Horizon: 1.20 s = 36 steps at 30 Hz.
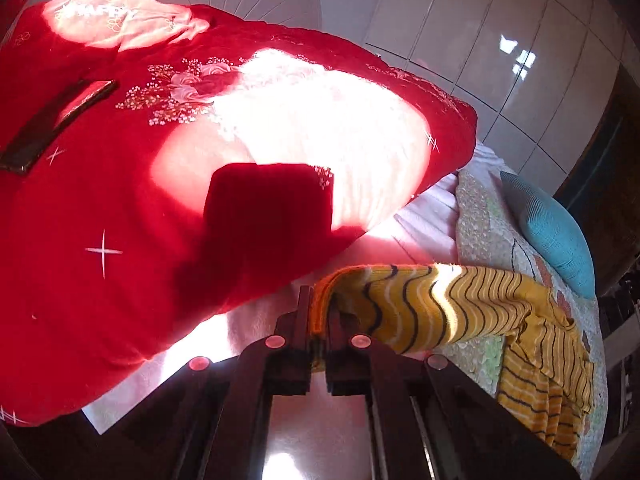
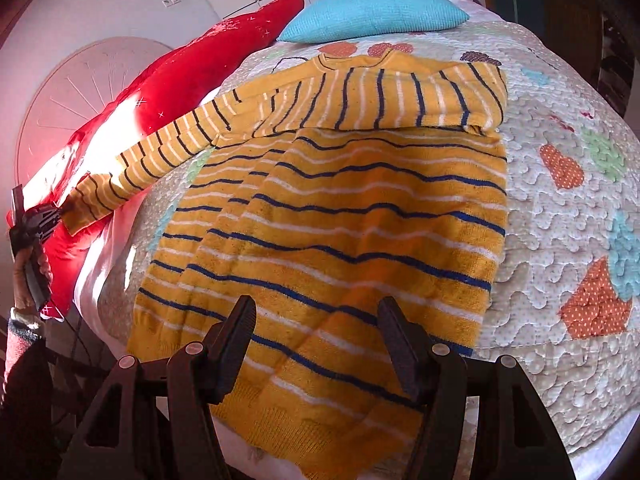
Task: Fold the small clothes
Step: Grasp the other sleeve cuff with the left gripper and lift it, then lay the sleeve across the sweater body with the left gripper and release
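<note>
A quilted bed carries the yellow striped sweater, spread flat beside a red blanket and a blue pillow. The left claw pinches the sweater's sleeve cuff, stretched out sideways. The right claw hovers wide and empty above the hem.

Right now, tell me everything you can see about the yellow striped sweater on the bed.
The sweater is mustard-yellow knit with thin dark blue and white stripes, a ribbed hem and a round neck. It lies flat on the quilt, hem toward the open right gripper, which hovers over it. One sleeve is folded across the chest. The other sleeve is stretched out sideways, its cuff pinched in the shut left gripper.
</note>
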### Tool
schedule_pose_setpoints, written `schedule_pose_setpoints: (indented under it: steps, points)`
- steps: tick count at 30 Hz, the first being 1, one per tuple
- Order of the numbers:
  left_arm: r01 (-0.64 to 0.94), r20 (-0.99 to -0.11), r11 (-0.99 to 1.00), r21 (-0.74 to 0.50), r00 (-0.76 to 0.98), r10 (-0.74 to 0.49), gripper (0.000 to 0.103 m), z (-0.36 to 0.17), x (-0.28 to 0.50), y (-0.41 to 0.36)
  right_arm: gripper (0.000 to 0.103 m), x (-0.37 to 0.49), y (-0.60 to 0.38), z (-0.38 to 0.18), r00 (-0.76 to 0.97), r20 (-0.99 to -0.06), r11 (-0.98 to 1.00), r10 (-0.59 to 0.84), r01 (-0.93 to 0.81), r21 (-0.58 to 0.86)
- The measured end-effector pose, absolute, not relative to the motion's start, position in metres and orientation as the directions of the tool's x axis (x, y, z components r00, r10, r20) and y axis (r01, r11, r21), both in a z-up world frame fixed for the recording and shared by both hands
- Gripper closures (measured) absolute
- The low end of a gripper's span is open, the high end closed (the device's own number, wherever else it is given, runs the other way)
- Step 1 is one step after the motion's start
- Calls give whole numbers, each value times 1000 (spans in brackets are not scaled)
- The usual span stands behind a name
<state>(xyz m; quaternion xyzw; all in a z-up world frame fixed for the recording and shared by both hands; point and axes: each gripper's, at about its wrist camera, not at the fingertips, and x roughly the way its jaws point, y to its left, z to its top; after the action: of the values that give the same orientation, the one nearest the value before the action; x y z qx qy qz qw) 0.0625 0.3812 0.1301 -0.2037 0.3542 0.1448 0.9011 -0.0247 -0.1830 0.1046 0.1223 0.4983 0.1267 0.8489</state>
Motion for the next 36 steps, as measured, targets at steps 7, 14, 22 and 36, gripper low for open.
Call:
schedule_pose_setpoints:
  steps: [7, 14, 22, 36]
  points:
    - [-253, -679, 919, -303, 734, -22, 99, 155, 65, 319, 35, -26, -177, 90, 460, -811, 926, 361, -69, 372]
    - [65, -641, 923, -380, 700, -313, 99, 175, 76, 166, 35, -42, -202, 91, 503, -787, 915, 358, -19, 404]
    - [314, -652, 844, -436, 537, -536, 90, 141, 82, -8, 35, -73, -262, 90, 553, -774, 899, 307, 98, 427]
    - [183, -711, 897, -402, 555, -432, 32, 91, -22, 68, 30, -26, -233, 99, 566, -731, 887, 382, -3, 461]
